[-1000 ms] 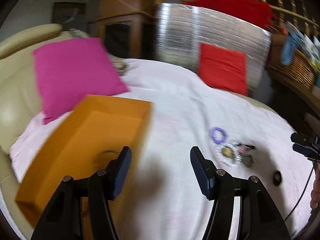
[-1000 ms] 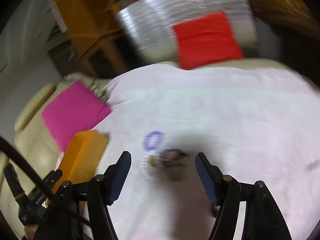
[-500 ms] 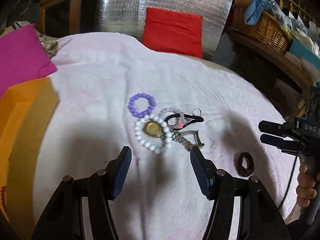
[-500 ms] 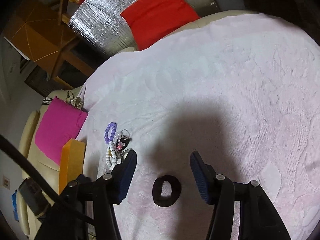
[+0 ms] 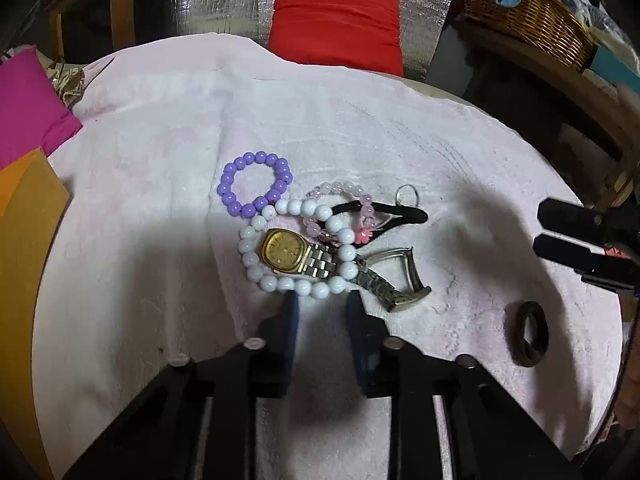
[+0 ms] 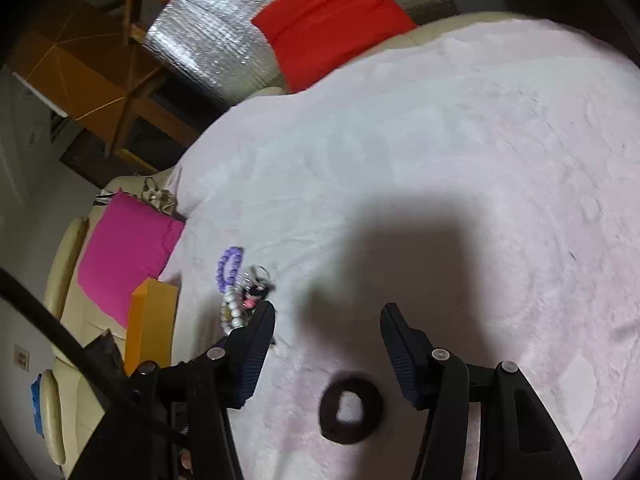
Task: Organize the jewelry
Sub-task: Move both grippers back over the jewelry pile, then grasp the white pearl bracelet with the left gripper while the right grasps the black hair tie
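Note:
A jewelry pile lies on the white towel: a purple bead bracelet, a white bead bracelet looped over a gold-faced watch, a pink bead bracelet and a black hair tie. A dark ring-shaped hair tie lies apart at the right. My left gripper is partly closed, its tips astride the near edge of the white bracelet. My right gripper is open just above the dark hair tie. The pile shows blurred in the right wrist view.
An orange box stands at the left edge of the towel, also in the right wrist view. A magenta cushion lies beyond it. A red cushion and a wicker basket are at the back.
My left gripper has swung from the orange box to the pile, come down to the white bracelet and narrowed its jaws. My right gripper has moved from the pile to the dark hair tie.

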Motion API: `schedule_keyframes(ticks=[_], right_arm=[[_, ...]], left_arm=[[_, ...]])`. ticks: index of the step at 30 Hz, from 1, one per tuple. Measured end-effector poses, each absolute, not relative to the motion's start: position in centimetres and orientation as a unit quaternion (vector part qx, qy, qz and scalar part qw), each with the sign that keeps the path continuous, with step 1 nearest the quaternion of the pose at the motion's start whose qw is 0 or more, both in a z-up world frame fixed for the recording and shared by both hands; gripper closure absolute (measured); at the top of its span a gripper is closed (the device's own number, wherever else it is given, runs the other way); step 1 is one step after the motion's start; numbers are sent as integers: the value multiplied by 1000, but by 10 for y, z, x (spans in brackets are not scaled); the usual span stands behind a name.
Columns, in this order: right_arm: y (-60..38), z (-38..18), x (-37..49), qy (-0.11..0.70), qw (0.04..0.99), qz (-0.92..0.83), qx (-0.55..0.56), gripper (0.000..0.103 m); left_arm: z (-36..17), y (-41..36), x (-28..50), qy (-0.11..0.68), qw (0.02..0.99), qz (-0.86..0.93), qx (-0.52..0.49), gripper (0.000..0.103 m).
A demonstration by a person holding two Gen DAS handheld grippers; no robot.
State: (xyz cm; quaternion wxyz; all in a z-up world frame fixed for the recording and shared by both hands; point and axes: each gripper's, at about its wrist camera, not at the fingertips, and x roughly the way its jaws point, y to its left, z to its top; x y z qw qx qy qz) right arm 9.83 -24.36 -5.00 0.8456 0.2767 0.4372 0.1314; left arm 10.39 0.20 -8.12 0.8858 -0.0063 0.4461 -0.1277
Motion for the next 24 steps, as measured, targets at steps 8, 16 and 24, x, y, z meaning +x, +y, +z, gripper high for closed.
schedule_keyframes(ticks=[8,16,24], right_arm=[[-207,-53,113,436,838,188,270,44],[-178,-69,134,443,843,187,241,44],[-168,-87,152,451,840,175,246,86]], left_arm=[[-75,17,98,437,892,-115,-5,99],[-72,32,96,432,894,-117,-15,99],[-74,38,99,439,889,-126,-29,98]])
